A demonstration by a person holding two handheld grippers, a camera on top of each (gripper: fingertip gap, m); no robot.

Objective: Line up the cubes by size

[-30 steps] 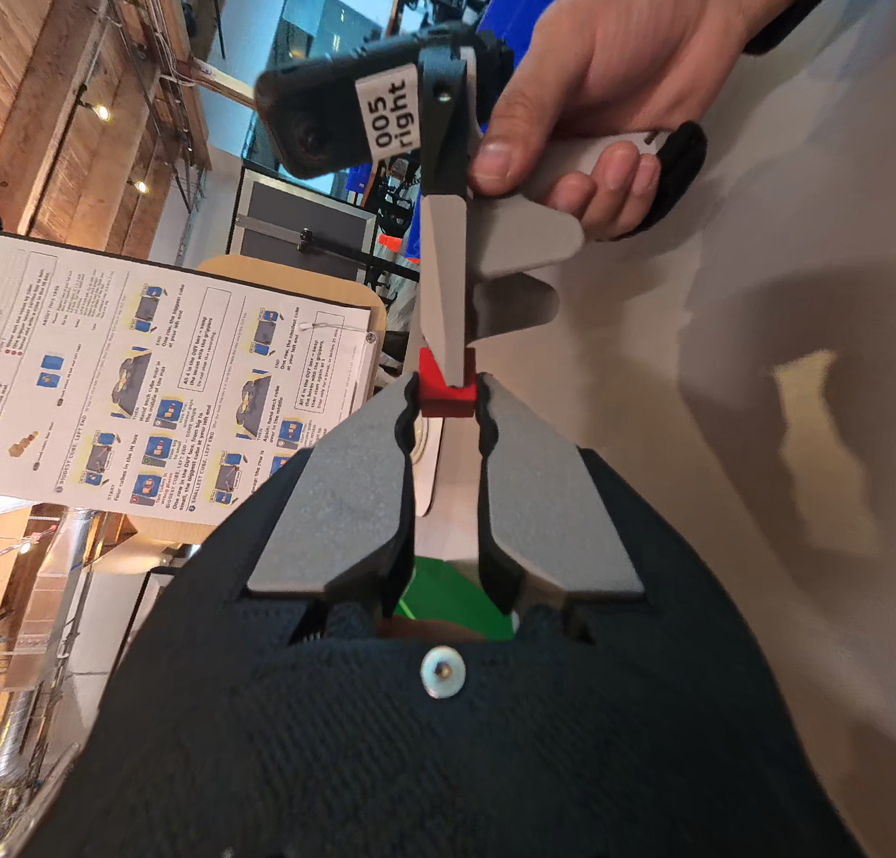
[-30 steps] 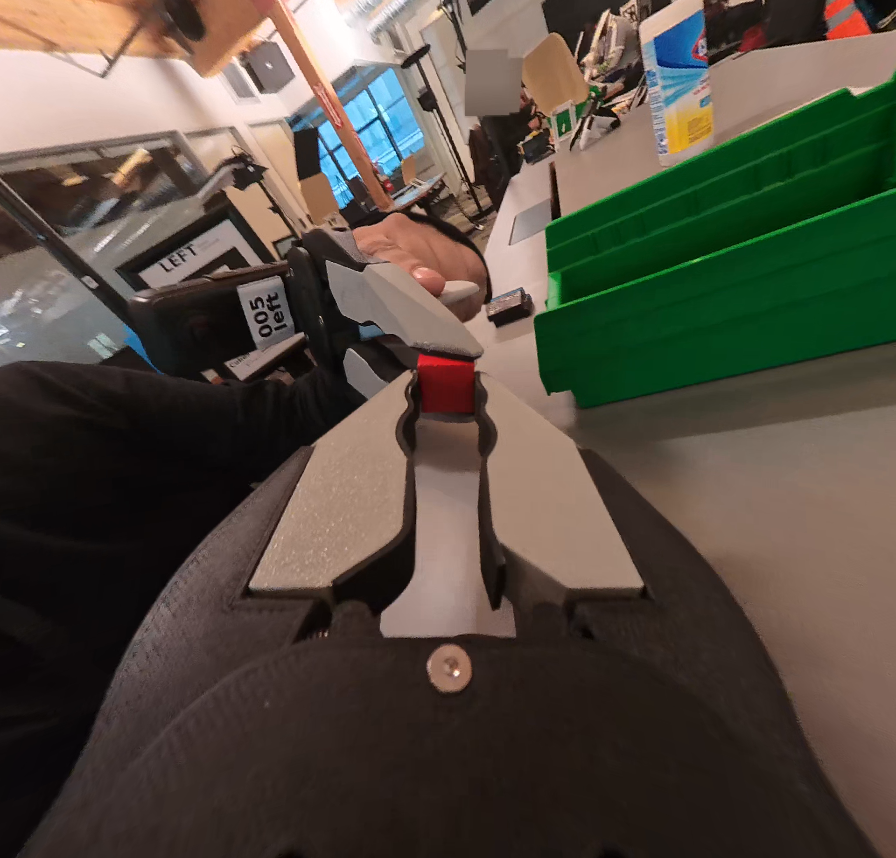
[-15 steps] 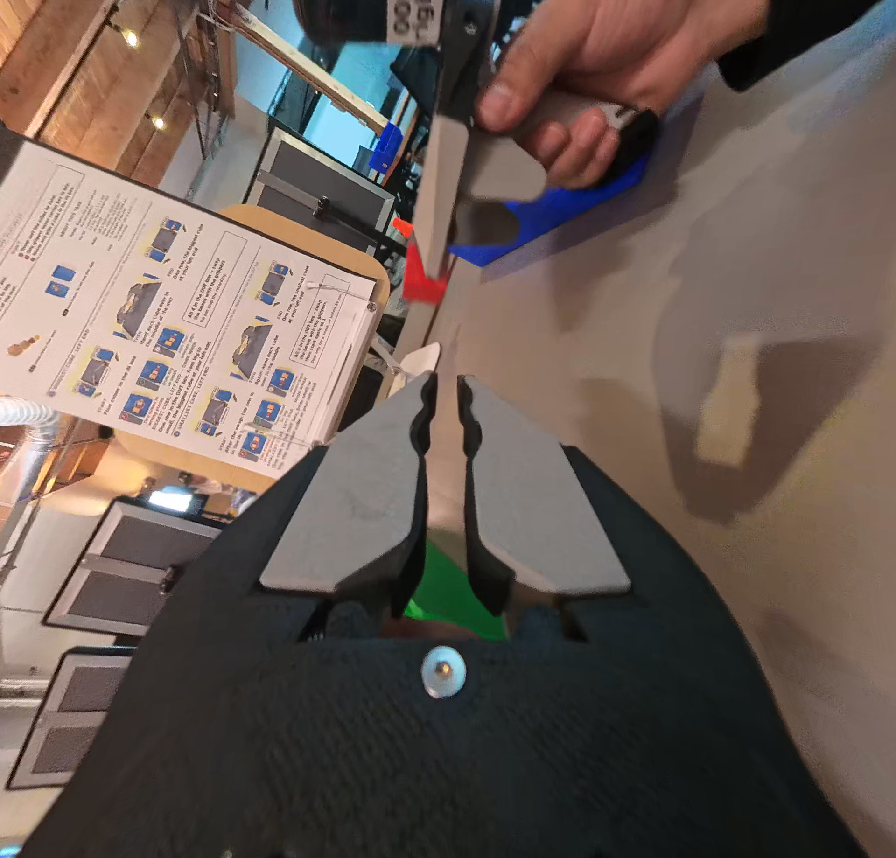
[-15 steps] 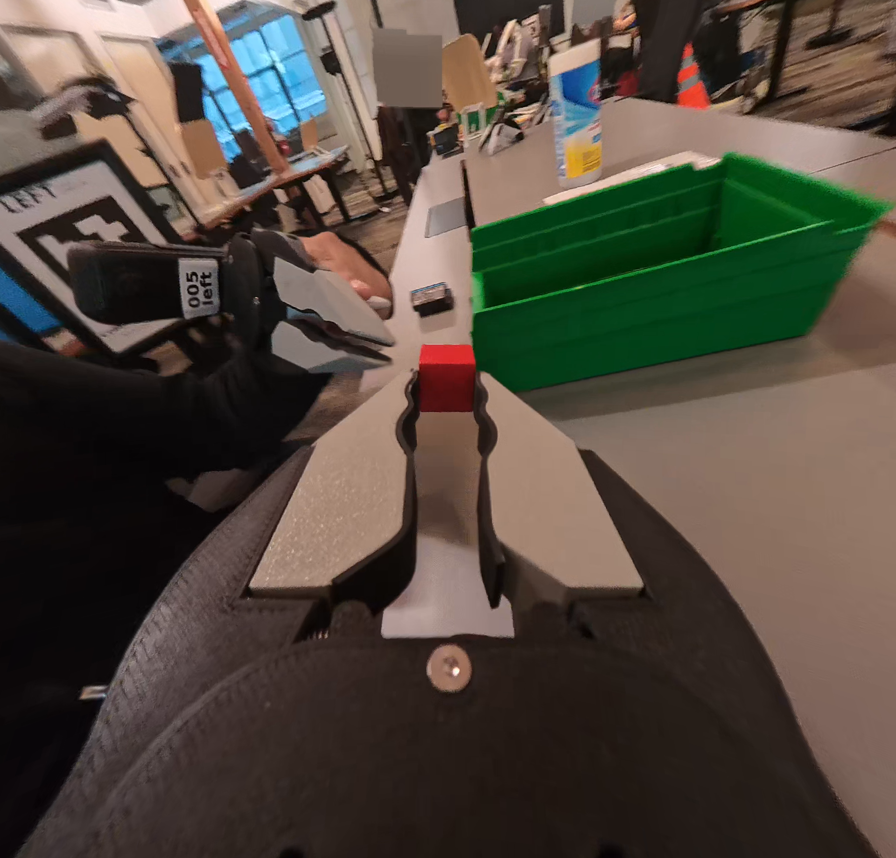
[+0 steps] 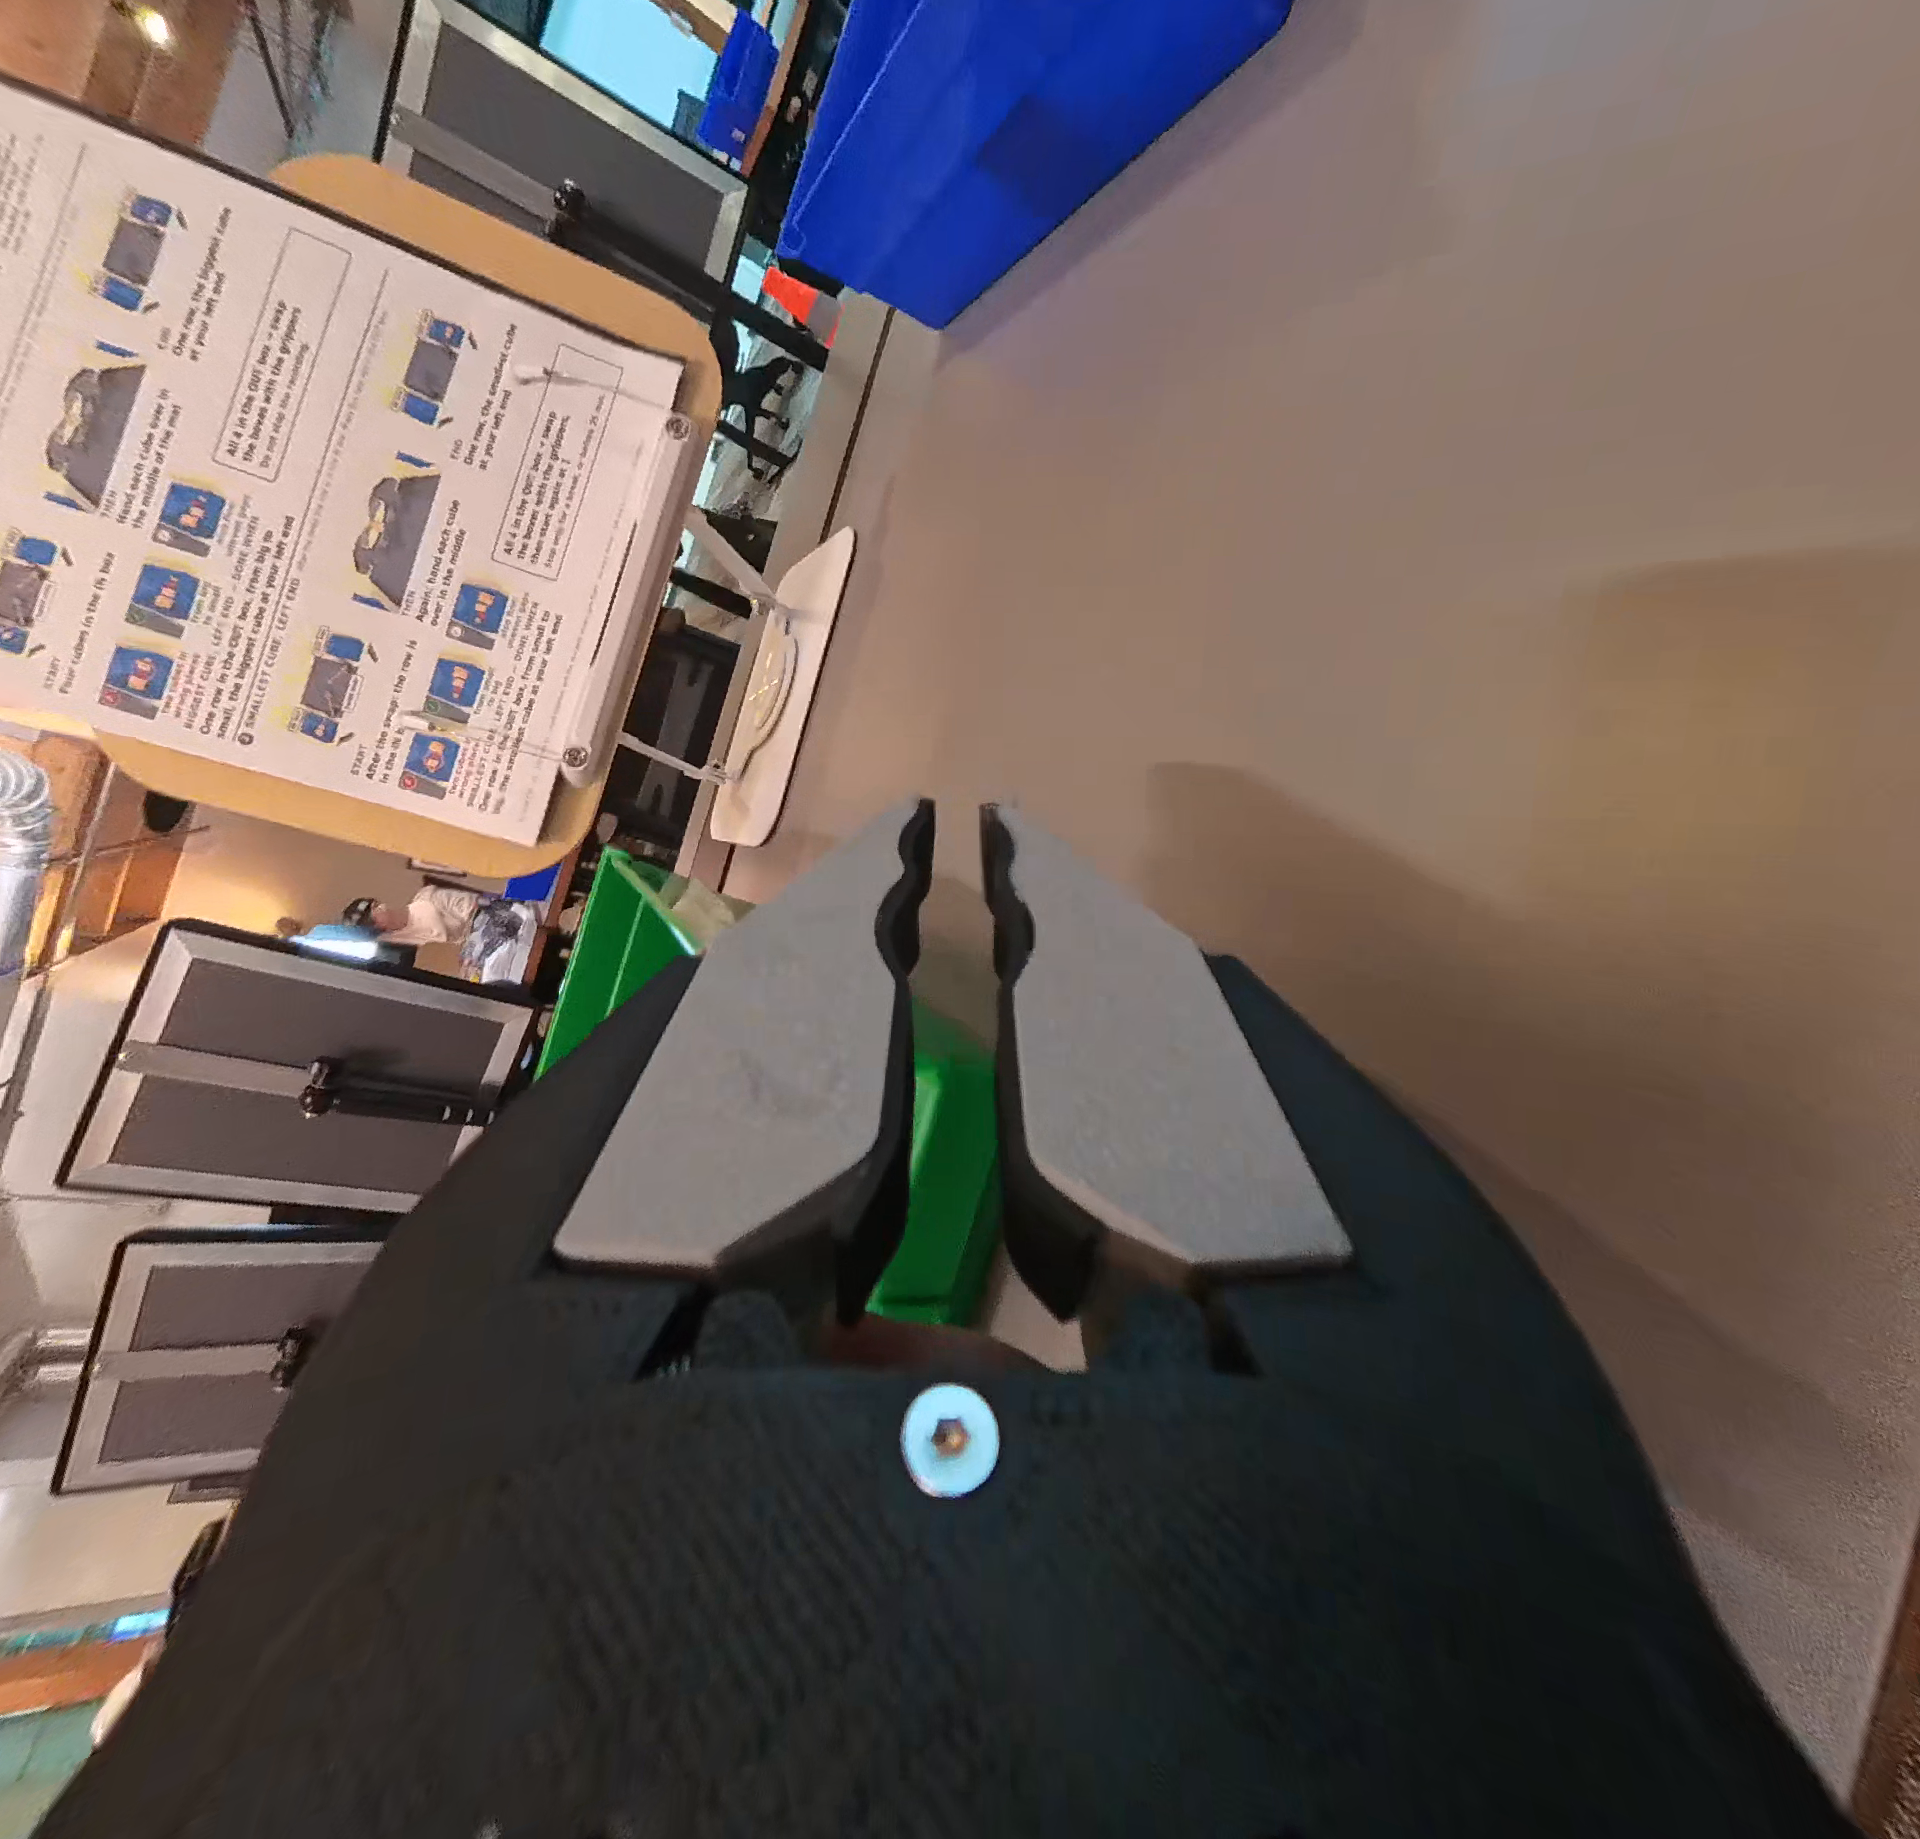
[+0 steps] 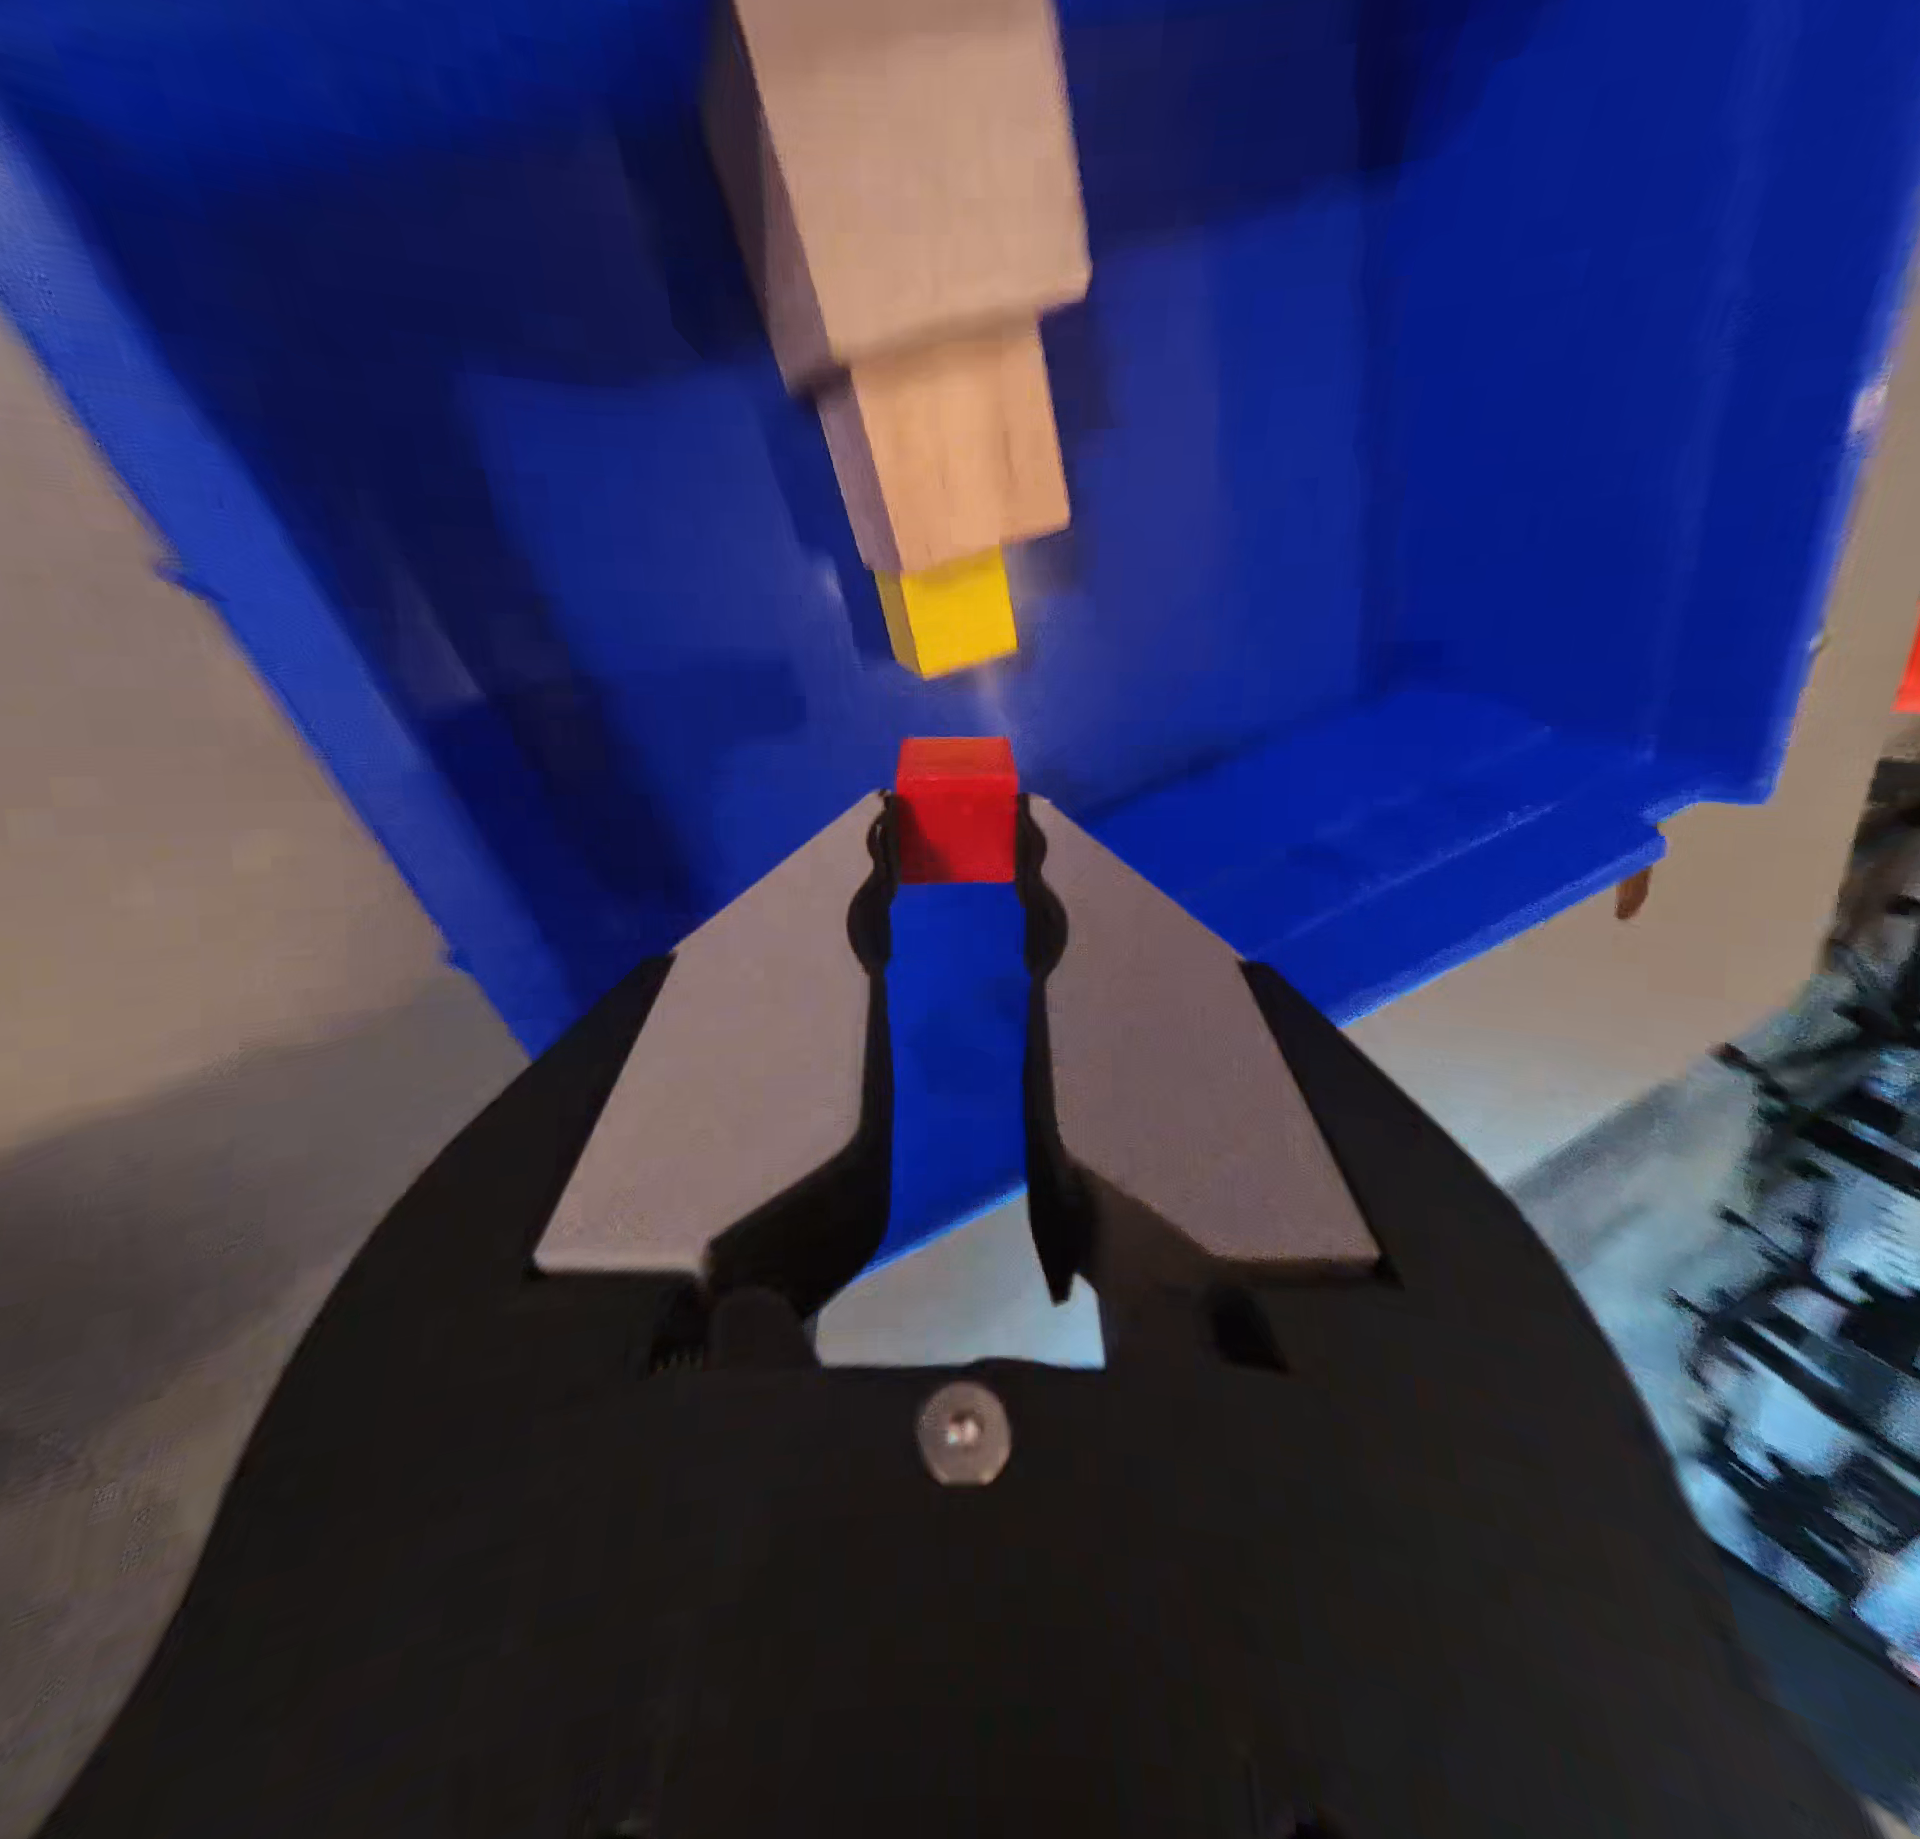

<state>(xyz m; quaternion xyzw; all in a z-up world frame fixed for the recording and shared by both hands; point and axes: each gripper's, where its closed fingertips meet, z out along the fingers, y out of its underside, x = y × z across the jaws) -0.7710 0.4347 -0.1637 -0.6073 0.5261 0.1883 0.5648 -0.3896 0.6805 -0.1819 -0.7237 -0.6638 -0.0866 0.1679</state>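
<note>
With the red cube (image 6: 954,821) pinched at the very tips of the right gripper (image 6: 954,833), whose jaws are clamped on it, the piece hangs over the blue bin (image 6: 1455,439), just short of the row inside. That row runs away from it: a yellow cube (image 6: 956,623), then a larger pale wooden cube (image 6: 961,449), then a bigger grey-brown one (image 6: 904,137), each touching the next. The red one looks to belong at the near end, beside the yellow.

The hold is shallow, so I'd worry about it twisting or slipping out if it drops too fast. A nudge against the yellow cube could also push the whole line crooked. The picture is blurred, so exact gaps are hard to judge.

The left gripper (image 5: 956,823) is off to the side, holding nothing, its jaws nearly together with a thin slit between them. Near it sit a green bin (image 5: 623,948) and a propped instruction sheet (image 5: 312,501) on the grey surface (image 5: 1455,646). The bin's near wall is the only thing in the way.
</note>
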